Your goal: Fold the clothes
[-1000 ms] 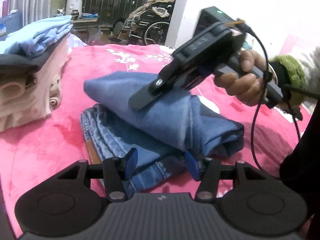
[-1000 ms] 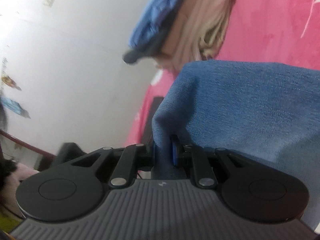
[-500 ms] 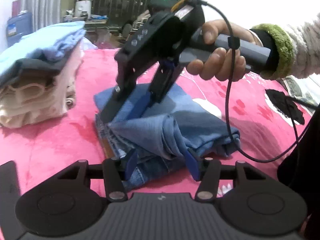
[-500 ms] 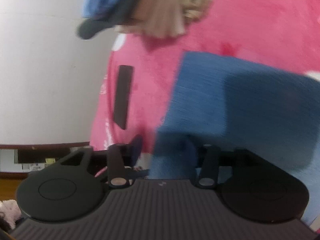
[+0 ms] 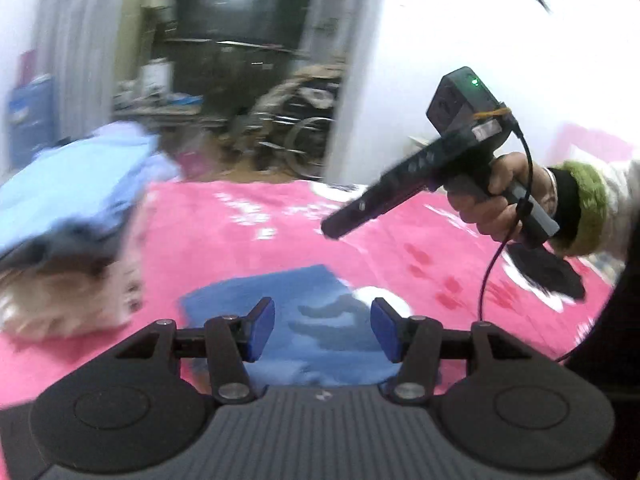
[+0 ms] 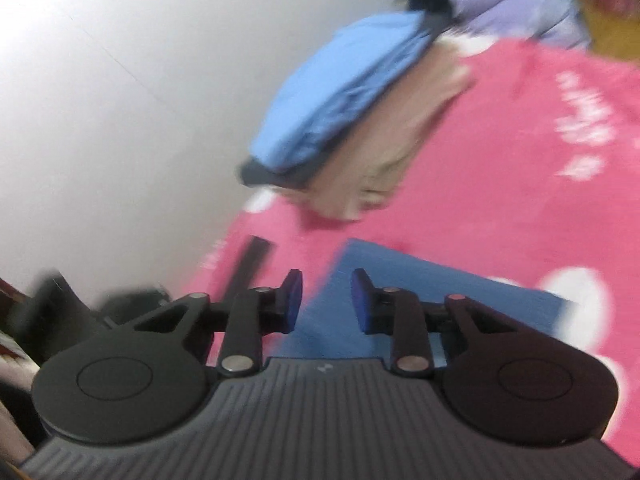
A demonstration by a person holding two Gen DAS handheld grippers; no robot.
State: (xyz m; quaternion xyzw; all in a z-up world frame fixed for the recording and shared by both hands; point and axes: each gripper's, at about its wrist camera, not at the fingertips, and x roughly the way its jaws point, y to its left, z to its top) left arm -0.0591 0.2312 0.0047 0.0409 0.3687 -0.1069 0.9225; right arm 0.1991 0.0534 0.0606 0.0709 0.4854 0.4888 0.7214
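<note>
The folded jeans (image 5: 308,320) are lying flat on the pink bed (image 5: 248,240), now released: a second ago the right claw (image 6: 326,300) was pinching their edge. Both claws are standing apart and empty, the left claw (image 5: 322,332) lifting away, the stack of folded clothes (image 6: 340,120) waiting nearby. This fold looks finished.

A bed covered by a pink blanket (image 5: 248,248) with white markings filled the lower part of both views. A black patch (image 5: 548,272) lay on the blanket toward its right edge in the left wrist view. Beyond the bed's far edge, a wheelchair (image 5: 296,136) stood in a dim, cluttered doorway, blurred. A blue box (image 5: 30,116) sat at far left. A plain white wall (image 6: 120,100) ran along the bed's left edge, and a flat black strip (image 6: 250,260) rested on the blanket near it.
</note>
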